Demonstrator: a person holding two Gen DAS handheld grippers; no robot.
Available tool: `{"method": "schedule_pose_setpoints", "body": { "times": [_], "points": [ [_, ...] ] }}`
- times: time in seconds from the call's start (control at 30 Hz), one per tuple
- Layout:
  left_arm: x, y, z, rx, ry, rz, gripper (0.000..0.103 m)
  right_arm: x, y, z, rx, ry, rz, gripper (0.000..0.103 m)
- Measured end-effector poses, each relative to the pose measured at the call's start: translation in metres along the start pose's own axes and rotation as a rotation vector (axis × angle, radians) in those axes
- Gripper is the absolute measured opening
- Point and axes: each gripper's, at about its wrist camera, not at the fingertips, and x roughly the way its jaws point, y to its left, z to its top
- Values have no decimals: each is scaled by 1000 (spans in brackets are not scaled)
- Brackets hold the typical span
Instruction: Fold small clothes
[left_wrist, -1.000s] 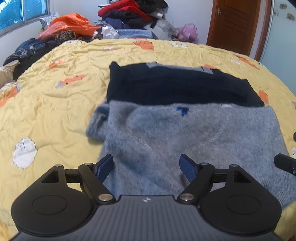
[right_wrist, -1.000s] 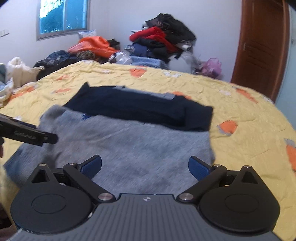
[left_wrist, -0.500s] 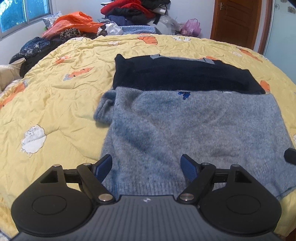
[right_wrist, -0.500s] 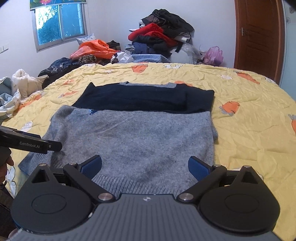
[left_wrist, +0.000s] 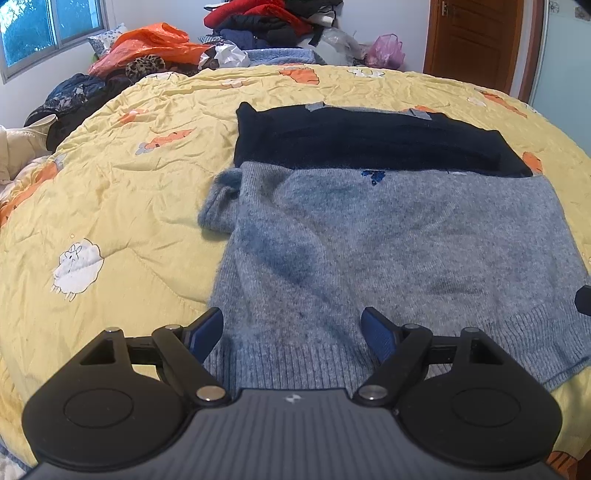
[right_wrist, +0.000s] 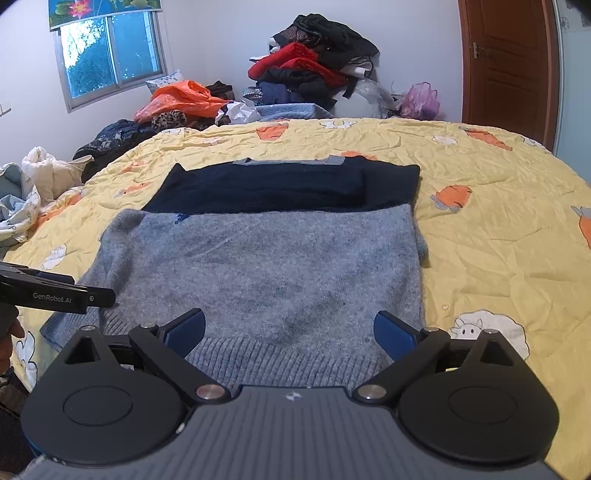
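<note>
Both of your grippers, the left gripper (left_wrist: 291, 330) and the right gripper (right_wrist: 289, 330), hover open-jawed and empty over the ribbed hem (right_wrist: 284, 356) of the grey sweater (right_wrist: 266, 266), which stretches away from you across the hem's width.

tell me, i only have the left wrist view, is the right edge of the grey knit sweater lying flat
Observer: In the right wrist view the grey knit sweater has a fold of fabric poking out along that edge, beside the yellow quilt.
Operator: is the right gripper on the hem
Observer: No, the right gripper is open over the ribbed hem, gripping nothing.
Operator: anything left of the bed
Observer: White and pale blue bundled clothes.
</note>
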Motion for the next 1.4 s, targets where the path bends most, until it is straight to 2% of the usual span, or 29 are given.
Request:
{"method": "schedule_pose_setpoints", "body": {
  "times": [0.4,0.5,0.67,0.87,0.97,1.03,1.17,1.27,1.3,1.33,1.37,1.4],
  "points": [
    [-7,5,-5,-2,-4,-15,82,-4,-2,-3,9,-2,9,98],
    [-12,18,-7,-15,-7,-76,82,-7,-7,-4,25,-3,22,97],
    [-18,62,-17,-125,9,-211,82,-9,-26,-10,85,19,44,92],
    [-11,97,-25,-216,56,-272,81,-12,-61,-25,200,53,50,82],
    [-5,99,-31,-240,80,-363,81,-13,-73,-32,225,68,35,80],
    [-4,90,-31,-199,66,-370,81,-14,-76,-34,223,69,28,74],
    [-3,75,-30,-169,53,-392,81,-12,-70,-34,200,76,33,71],
    [-2,62,-29,-146,57,-425,74,-8,-52,-36,128,86,60,65],
    [-2,57,-29,-131,55,-427,67,-8,-46,-36,110,85,64,56],
    [-3,54,-30,-121,46,-414,59,-7,-41,-36,98,81,53,42],
    [-3,51,-31,-112,36,-390,52,-5,-35,-36,80,73,32,32],
    [-3,50,-32,-109,32,-368,32,-4,-30,-37,63,64,15,26]
  ]
}}
